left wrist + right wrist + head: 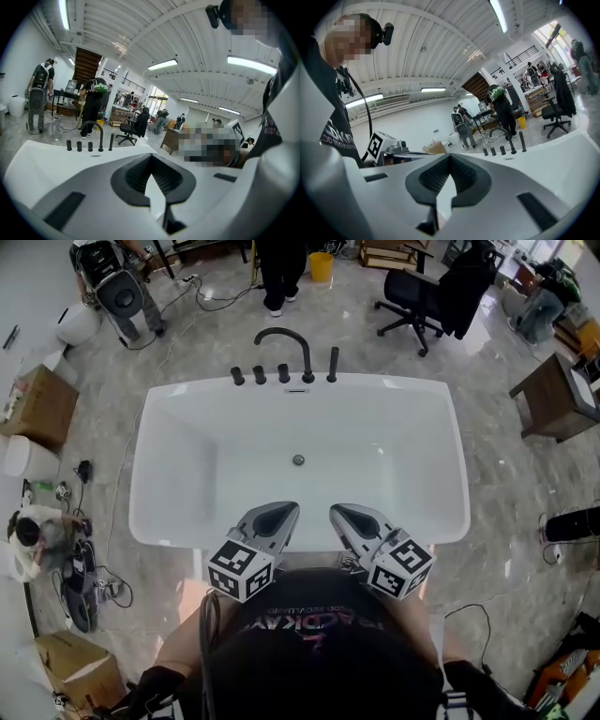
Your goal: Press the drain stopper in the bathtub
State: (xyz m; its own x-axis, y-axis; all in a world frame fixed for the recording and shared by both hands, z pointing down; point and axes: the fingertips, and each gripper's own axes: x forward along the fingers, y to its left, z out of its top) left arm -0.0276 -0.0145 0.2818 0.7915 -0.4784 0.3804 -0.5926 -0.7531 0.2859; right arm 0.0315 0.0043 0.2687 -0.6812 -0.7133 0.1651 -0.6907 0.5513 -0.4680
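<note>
Left gripper (271, 519) and right gripper (357, 519) hover closed, empty, at the bathtub's (394, 383) near rim. A slanted press may skid off the drain stopper (298, 460).

You face one bathtub (394, 385), one drain stopper (298, 460), one curved spout (281, 332), three short knobs (260, 374) and one tall handle (332, 364).

Glossy grey marble floor (520, 493) all round. A black office chair (427, 296) stands at the far side, a yellow bin (321, 265) to its left — a dark wooden side table (555, 395) at the right, a cardboard box (37, 407) at the left. Overhead, a white ribbed ceiling (140, 33) carries long strip lights (162, 64); a brown staircase (87, 63) rises behind.
</note>
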